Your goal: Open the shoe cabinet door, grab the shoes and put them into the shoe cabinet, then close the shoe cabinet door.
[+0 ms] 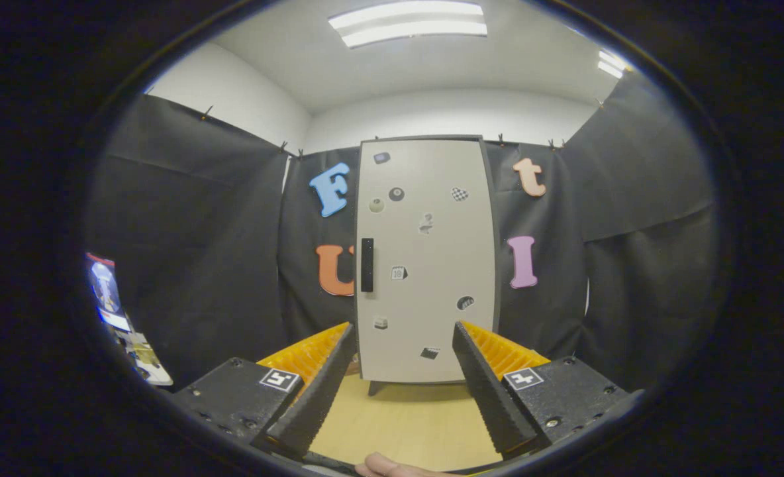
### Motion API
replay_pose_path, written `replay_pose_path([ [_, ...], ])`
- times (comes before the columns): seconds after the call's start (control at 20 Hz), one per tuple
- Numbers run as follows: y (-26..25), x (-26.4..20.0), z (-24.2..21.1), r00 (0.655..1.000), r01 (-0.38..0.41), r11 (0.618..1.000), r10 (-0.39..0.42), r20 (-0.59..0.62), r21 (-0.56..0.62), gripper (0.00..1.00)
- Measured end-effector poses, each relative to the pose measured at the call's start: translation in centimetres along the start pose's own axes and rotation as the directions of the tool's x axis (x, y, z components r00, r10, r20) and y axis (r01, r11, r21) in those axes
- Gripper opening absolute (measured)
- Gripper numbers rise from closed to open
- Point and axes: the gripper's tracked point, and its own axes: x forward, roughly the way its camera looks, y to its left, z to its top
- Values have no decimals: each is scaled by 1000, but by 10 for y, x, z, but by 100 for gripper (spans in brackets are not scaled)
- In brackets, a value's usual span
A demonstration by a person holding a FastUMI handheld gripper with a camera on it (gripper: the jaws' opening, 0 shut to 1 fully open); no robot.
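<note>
While the gripper (pixel 402 361) stands wide open and empty, the shoe cabinet (pixel 425 265) sits well beyond it, door (pixel 432 225) closed; fits either door yet to open or shoes already stowed inside.

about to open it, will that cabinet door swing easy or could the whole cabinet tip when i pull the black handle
The cabinet looks tall, narrow and raised on small feet, so a hard tug may rock it. The handle sits at the door's edge, likely opposite the hinge, so it should swing lightly. The open gripper touches nothing.
</note>
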Motion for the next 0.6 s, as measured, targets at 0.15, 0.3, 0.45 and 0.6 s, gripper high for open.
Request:
replay_pose_path([
  [0.15,-1,2,0,1000,-2,1000,2,-2,3,97],
  [0.3,-2,3,0,1000,-4,1000,4,-2,21,97],
  [0.45,-7,3,3,1000,4,999,-4,10,54,97],
  [0.6,-10,4,3,1000,12,998,-13,15,58,97],
])
